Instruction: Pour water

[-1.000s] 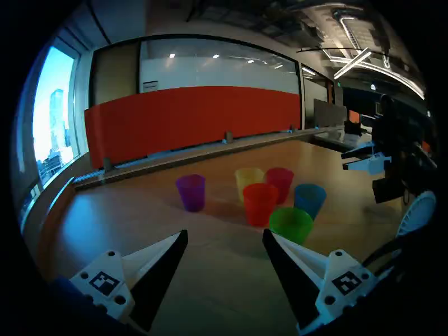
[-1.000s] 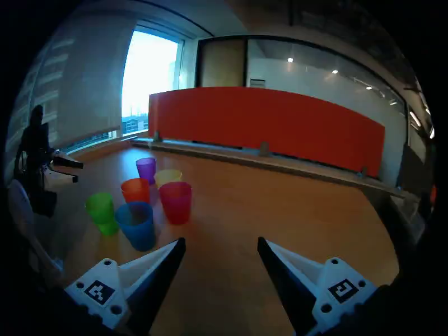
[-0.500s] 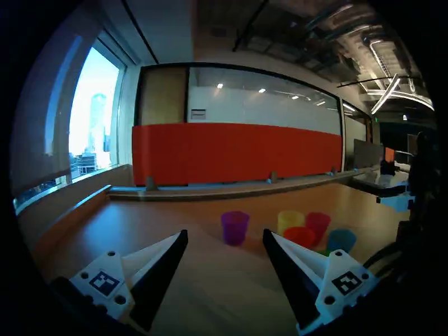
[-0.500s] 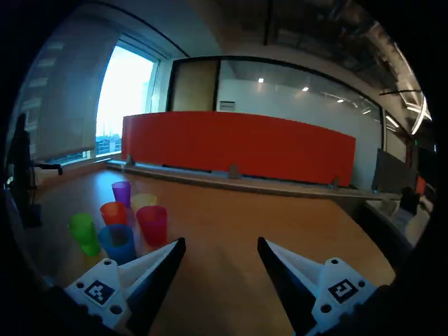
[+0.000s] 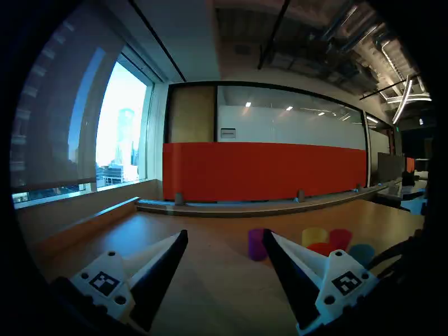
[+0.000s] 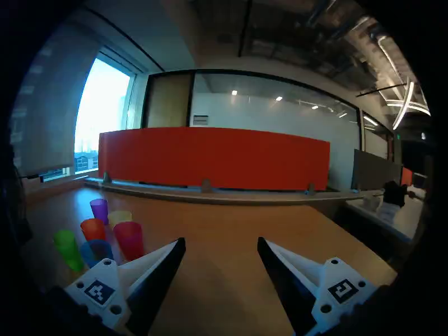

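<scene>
The left gripper view and the right gripper view both look level from low over the wooden table [image 5: 224,291] toward the red partition [image 5: 263,171] along its far edge, sharing the window [image 5: 120,145] and the nearby coloured cups [image 6: 94,229].

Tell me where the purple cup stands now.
In the right gripper view the purple cup stands lower left, behind the orange cup, beside the yellow cup.

A wide wooden counter [image 5: 224,291] stretches away. At its far edge stands a long red board [image 5: 263,171]. Above the board is a glass wall [image 5: 280,123] with small lights shining in it. A big bright window [image 5: 120,143] shows tall buildings outside. A long lamp [image 5: 404,95] glows on the dark ceiling.
</scene>
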Demonstrator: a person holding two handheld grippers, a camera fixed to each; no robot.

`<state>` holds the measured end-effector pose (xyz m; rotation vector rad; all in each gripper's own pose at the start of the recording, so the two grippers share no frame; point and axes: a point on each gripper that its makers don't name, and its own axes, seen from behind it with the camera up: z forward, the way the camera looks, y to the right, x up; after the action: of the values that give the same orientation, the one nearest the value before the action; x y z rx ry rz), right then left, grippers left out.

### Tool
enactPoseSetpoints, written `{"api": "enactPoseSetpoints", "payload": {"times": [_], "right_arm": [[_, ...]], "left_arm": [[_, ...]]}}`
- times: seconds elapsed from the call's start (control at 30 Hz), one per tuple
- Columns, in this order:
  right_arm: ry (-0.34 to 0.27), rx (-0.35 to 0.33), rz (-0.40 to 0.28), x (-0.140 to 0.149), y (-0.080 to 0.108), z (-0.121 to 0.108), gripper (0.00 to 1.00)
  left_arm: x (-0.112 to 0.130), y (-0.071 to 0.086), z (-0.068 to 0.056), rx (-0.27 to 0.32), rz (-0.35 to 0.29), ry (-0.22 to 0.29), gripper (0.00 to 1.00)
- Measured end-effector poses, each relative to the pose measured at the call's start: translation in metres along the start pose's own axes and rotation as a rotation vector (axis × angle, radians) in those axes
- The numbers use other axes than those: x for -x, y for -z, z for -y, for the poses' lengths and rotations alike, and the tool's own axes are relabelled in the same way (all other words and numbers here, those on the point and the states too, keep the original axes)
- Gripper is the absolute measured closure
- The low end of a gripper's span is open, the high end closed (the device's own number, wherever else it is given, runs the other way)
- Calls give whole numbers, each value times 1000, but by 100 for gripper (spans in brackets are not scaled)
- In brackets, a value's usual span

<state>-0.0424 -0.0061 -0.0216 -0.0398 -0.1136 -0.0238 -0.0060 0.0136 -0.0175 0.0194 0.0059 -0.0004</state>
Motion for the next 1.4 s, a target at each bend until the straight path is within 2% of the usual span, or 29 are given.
{"api": "enactPoseSetpoints", "payload": {"times": [0.1,0.3,0.7,1.0,1.2,1.4], "right_arm": [[-21,1,-7,-1,1,-2,1],[-40,12,15,6,3,-4,0],[-4,47,34,6,10,-4,1],[4,58,41,6,11,-4,0],[-10,55,45,4,13,-5,0],[-11,55,44,2,14,-6,0]], "left_arm": [[4,0,5,-27,-2,-16,1],[19,-2,7,-46,5,-28,1],[38,-6,7,-47,-17,36,1],[45,-7,13,-61,-24,48,1],[49,-8,13,-63,-18,40,0],[53,-10,7,-55,-7,9,1]]}}
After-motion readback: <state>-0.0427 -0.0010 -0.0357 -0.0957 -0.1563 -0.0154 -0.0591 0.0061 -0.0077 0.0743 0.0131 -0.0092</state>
